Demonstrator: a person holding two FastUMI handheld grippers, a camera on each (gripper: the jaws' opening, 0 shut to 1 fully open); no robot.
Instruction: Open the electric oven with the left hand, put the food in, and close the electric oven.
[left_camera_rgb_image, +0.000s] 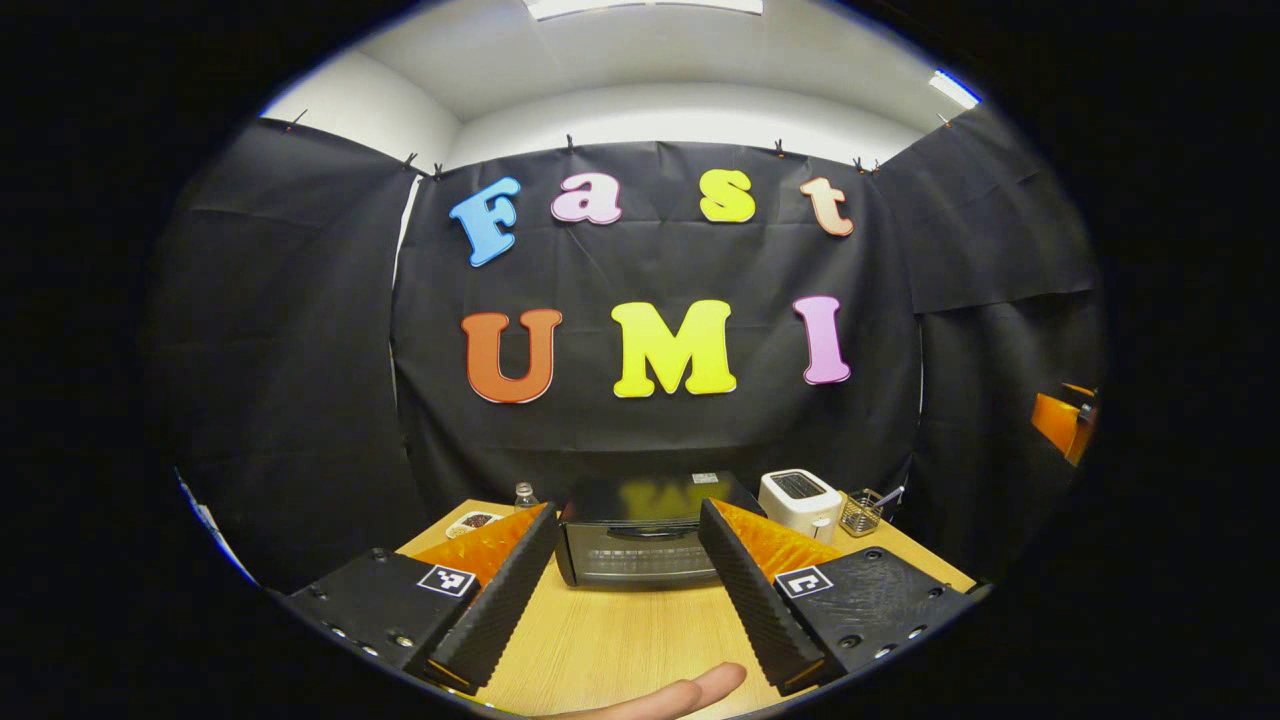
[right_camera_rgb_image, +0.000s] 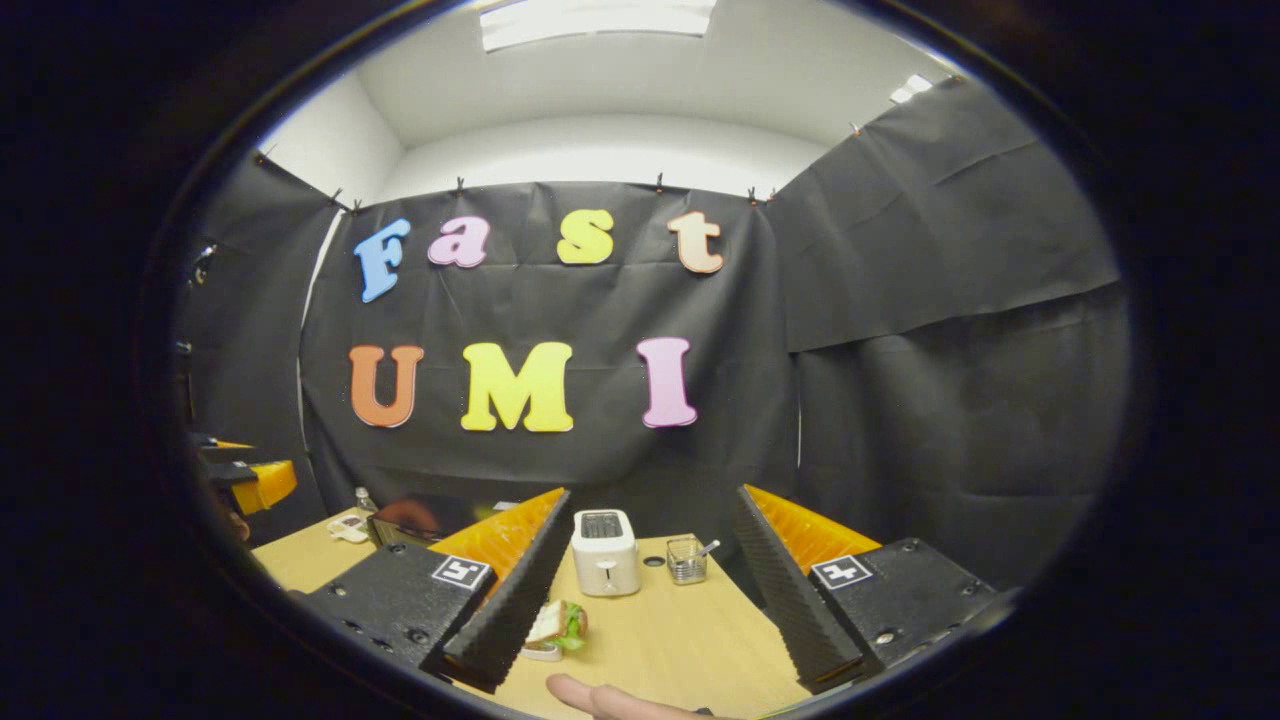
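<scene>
Both hand-held grippers, left (left_camera_rgb_image: 625, 585) and right (right_camera_rgb_image: 650, 590), hang released above the worktop (left_camera_rgb_image: 620, 640). The closed electric oven (left_camera_rgb_image: 640, 540) sits at 12 o'clock of the left one; the sandwich (right_camera_rgb_image: 560, 625) lies at 11 o'clock of the right.

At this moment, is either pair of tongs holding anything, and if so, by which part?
Nothing is held. The left tongs are open, facing the closed oven. The right tongs are open above the table, with the sandwich lying beside one finger.
</scene>
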